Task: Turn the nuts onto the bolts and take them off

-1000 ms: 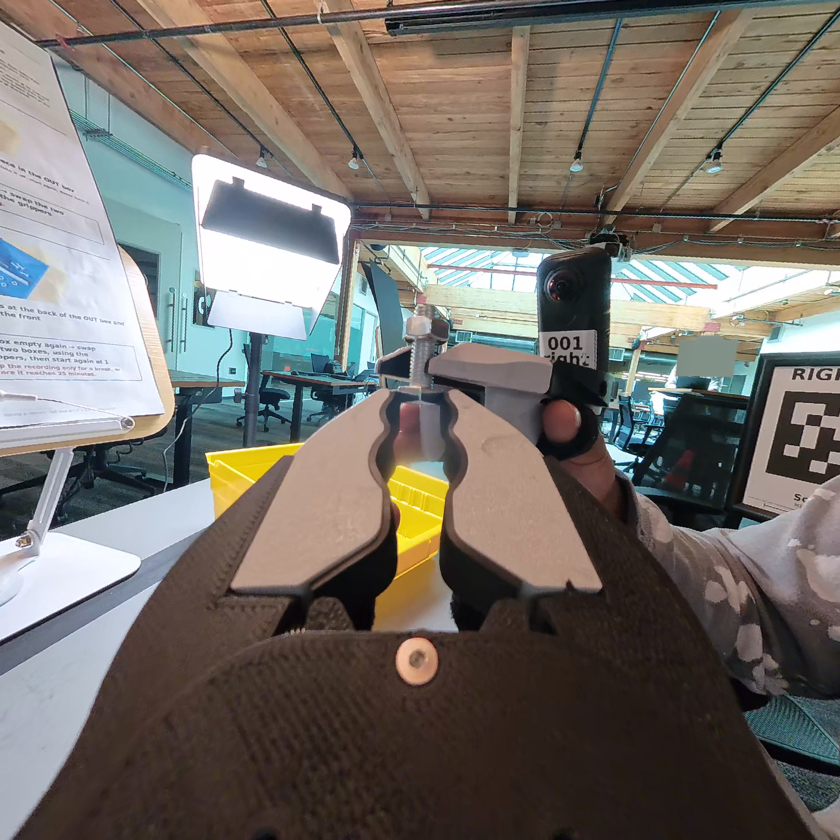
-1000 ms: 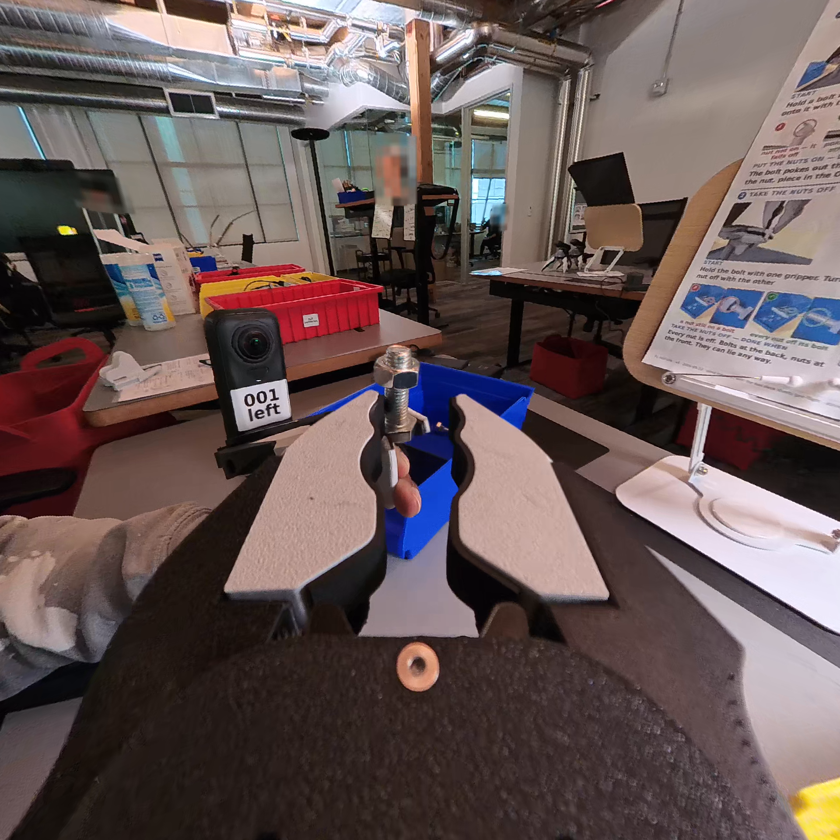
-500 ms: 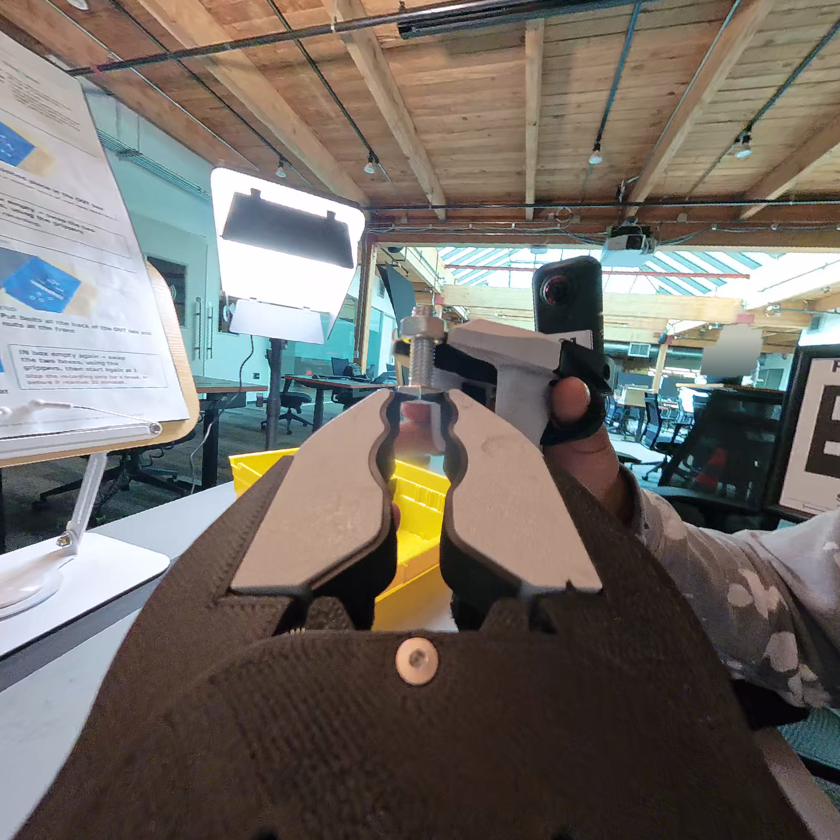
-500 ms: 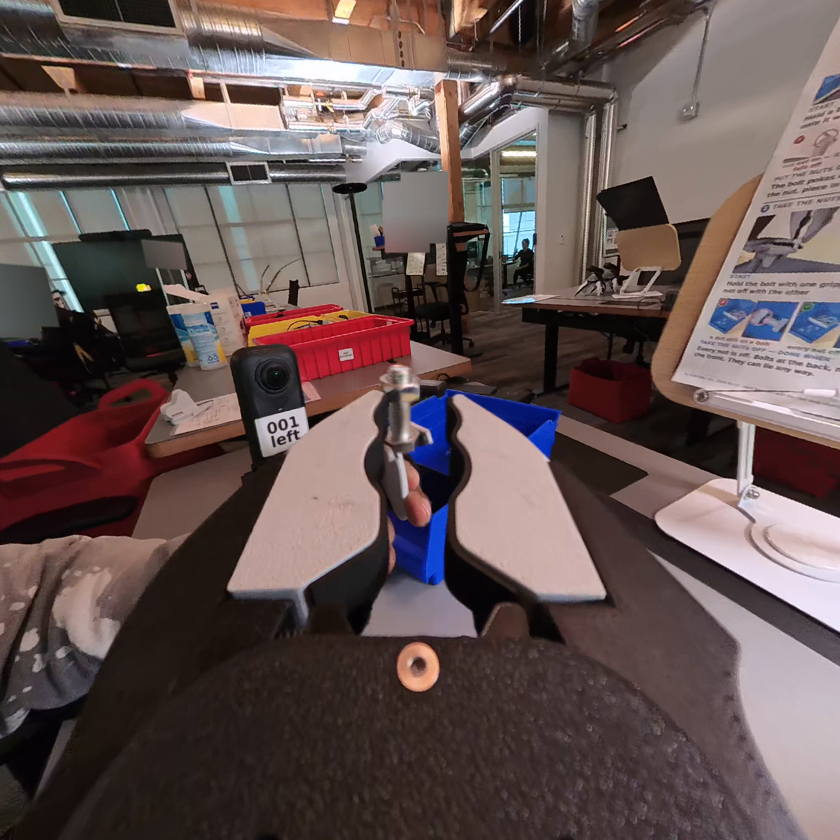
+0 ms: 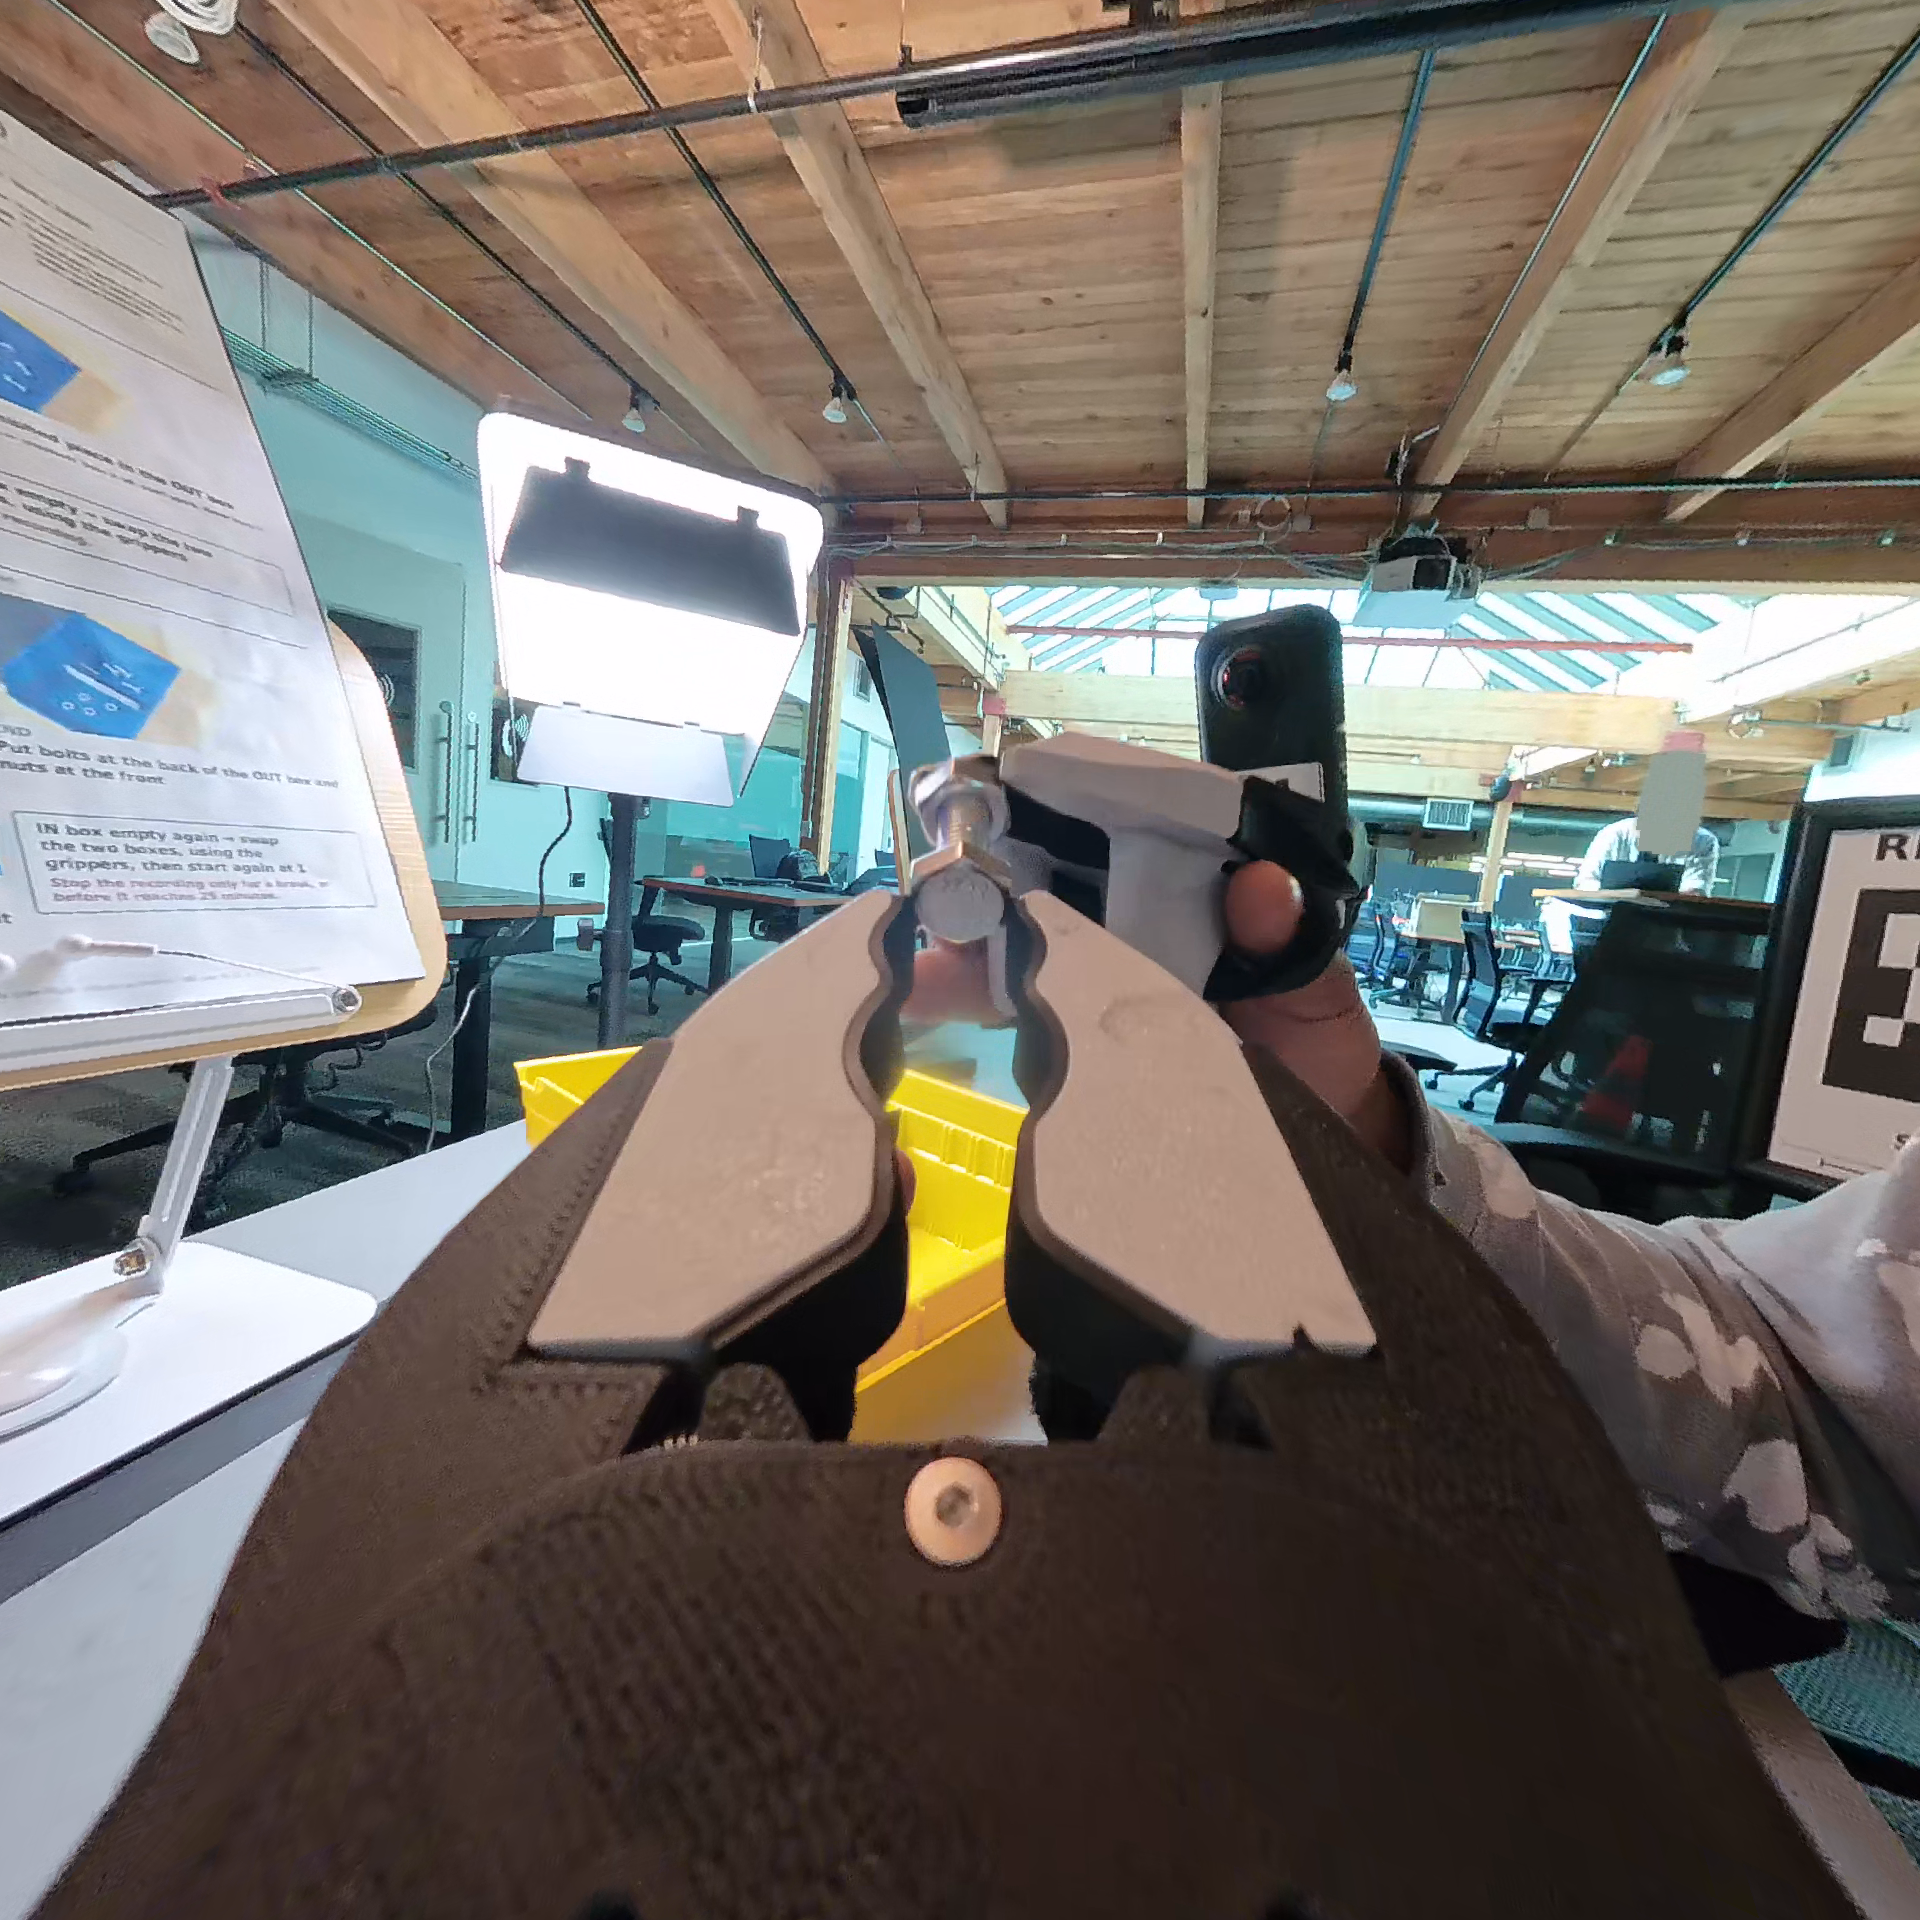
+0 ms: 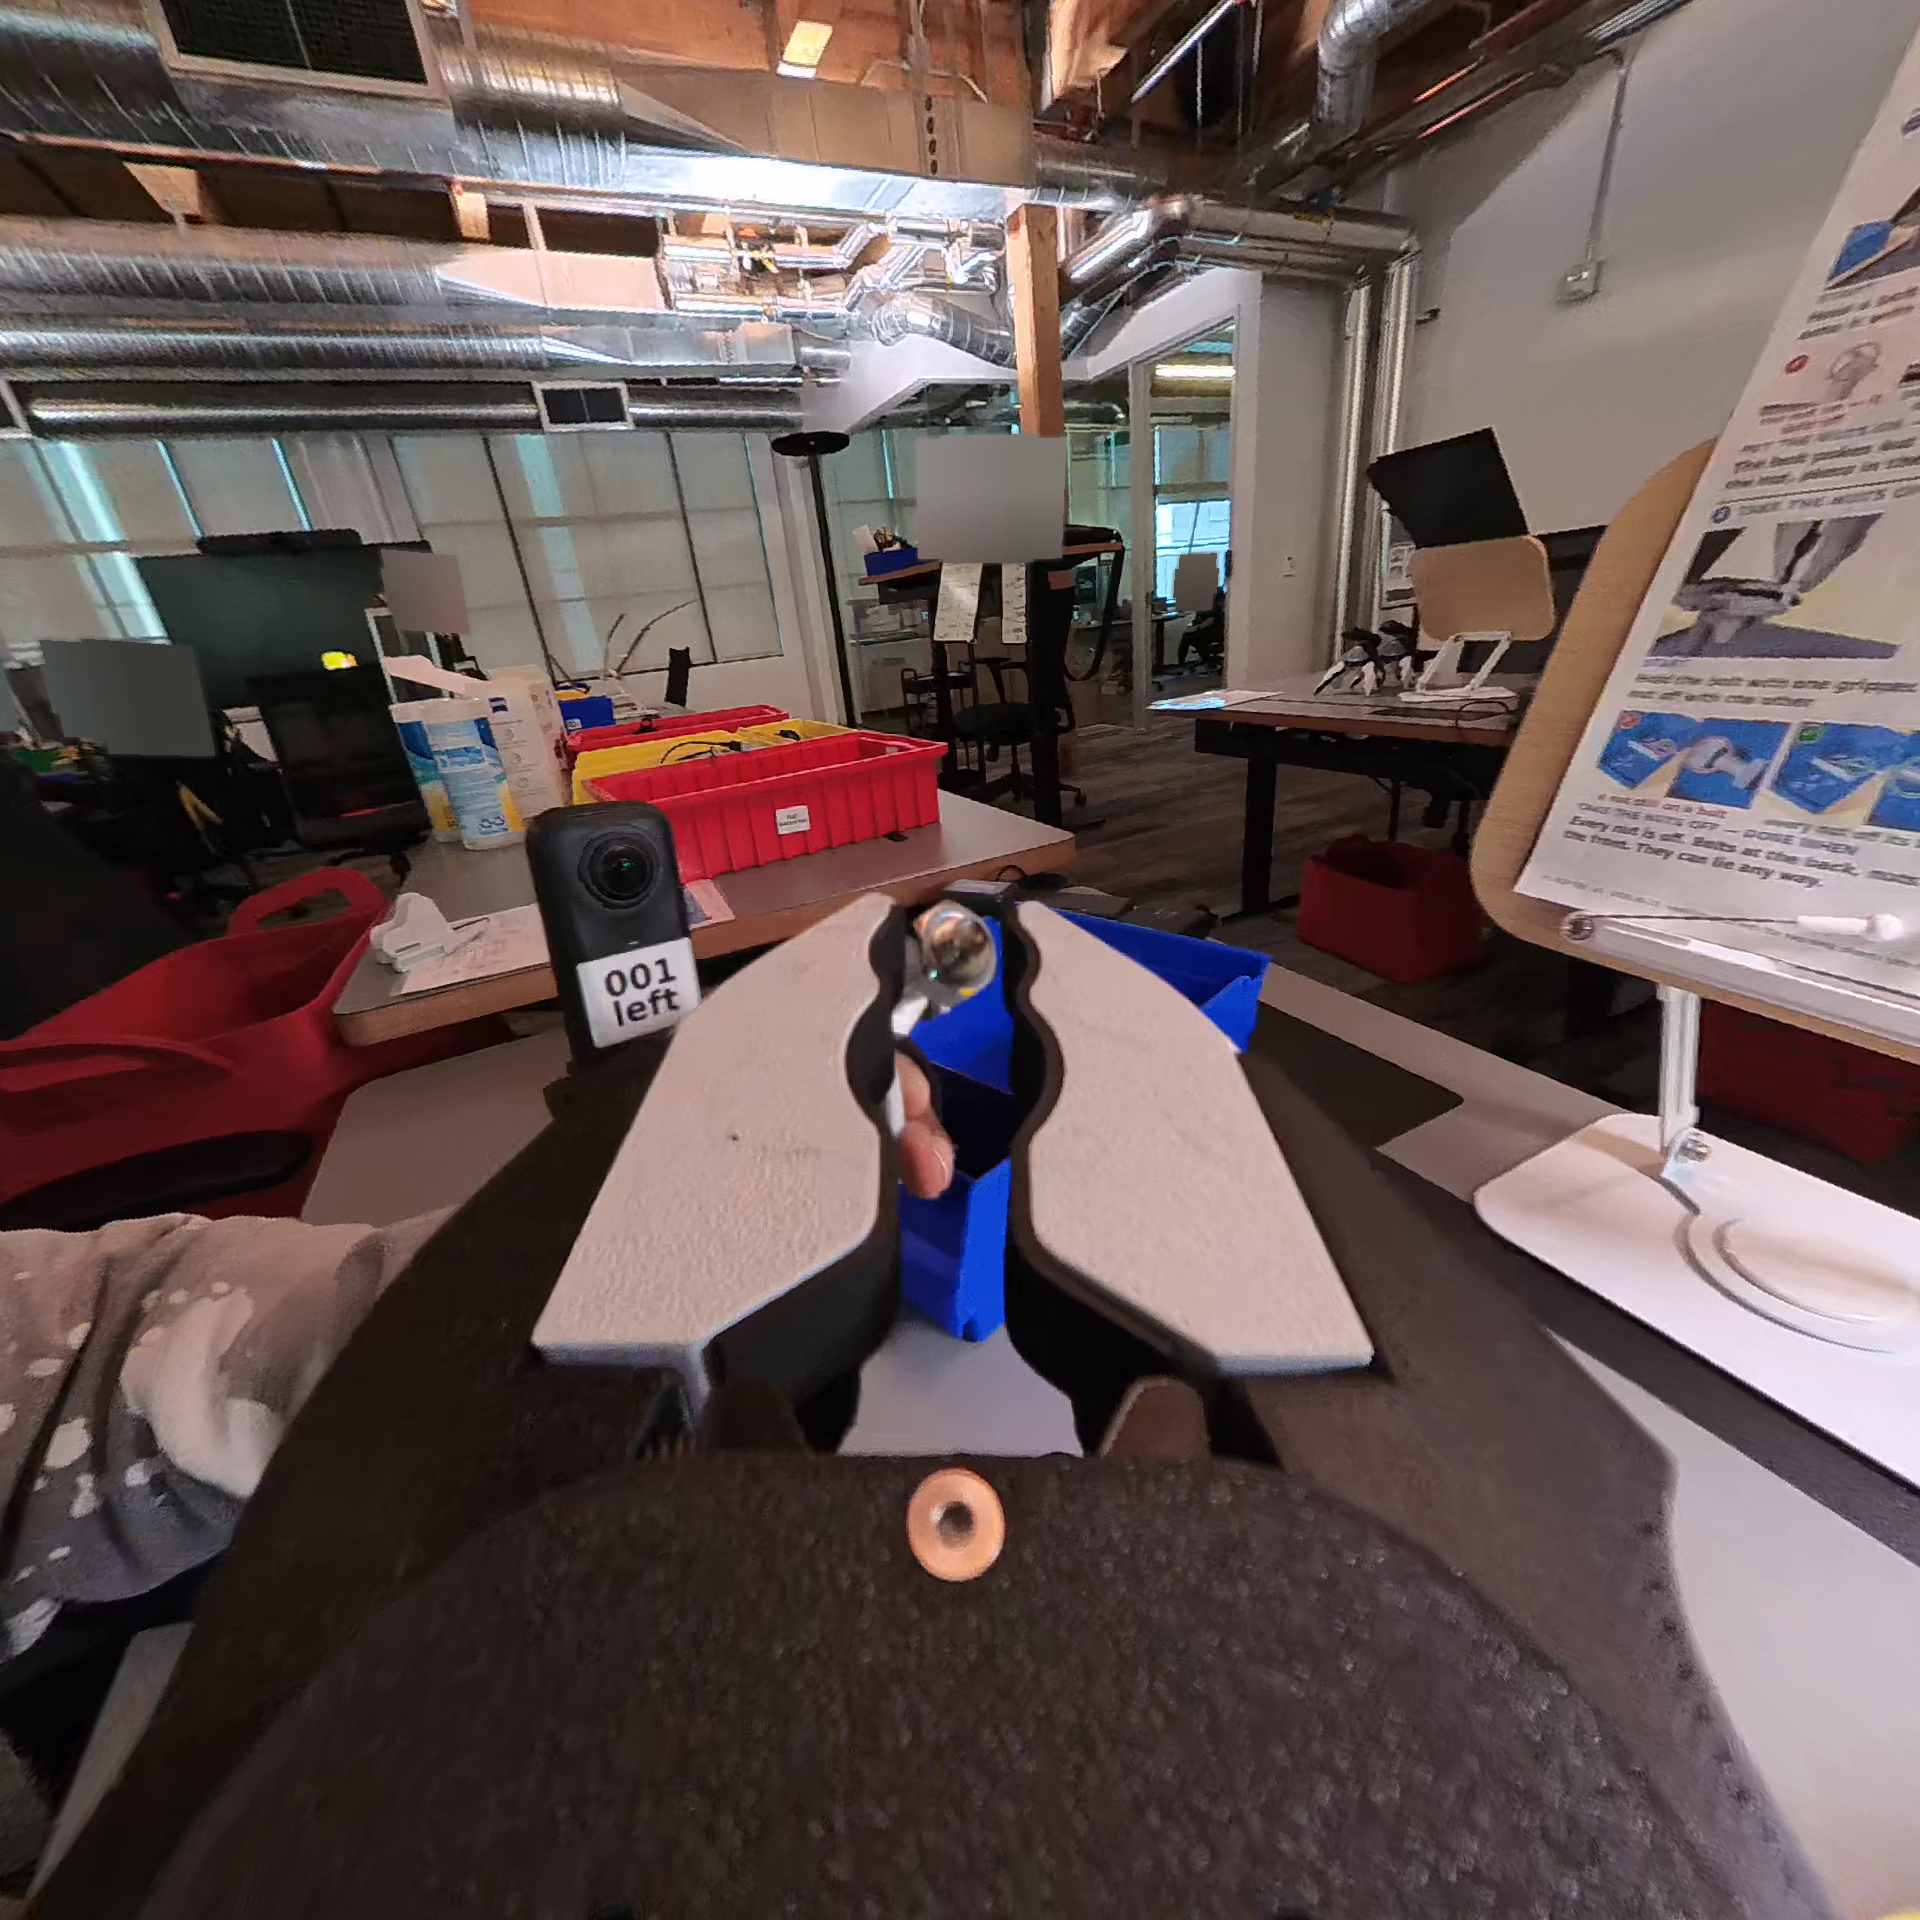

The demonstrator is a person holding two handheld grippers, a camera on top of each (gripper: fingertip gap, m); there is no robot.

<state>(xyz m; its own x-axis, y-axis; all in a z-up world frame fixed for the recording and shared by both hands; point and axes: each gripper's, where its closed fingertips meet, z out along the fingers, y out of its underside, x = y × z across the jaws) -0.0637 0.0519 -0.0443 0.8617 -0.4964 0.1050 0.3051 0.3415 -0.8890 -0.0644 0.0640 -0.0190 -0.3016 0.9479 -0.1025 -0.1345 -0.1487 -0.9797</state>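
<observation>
Bolt tipped over: left tongs (image 5: 961, 920) now clenched on the bolt (image 5: 958, 873) head-on, was upright.

Right tongs (image 6: 956, 961) clamp the nut (image 5: 954, 802) at its far end, likely mid-turn. Nothing blocks. Beyond: yellow bin (image 5: 951, 1153) and blue bin (image 6: 1132, 997) on the surface (image 6: 1704, 1621); instruction stand (image 5: 156, 665) far left.

shiny metal bolt (image 5: 958, 912), matt grey tongs (image 5: 961, 914)

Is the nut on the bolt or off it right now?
On. In the left wrist view the nut sits on the threaded shank of the bolt, near its far end, between the right gripper's fingertips.
</observation>
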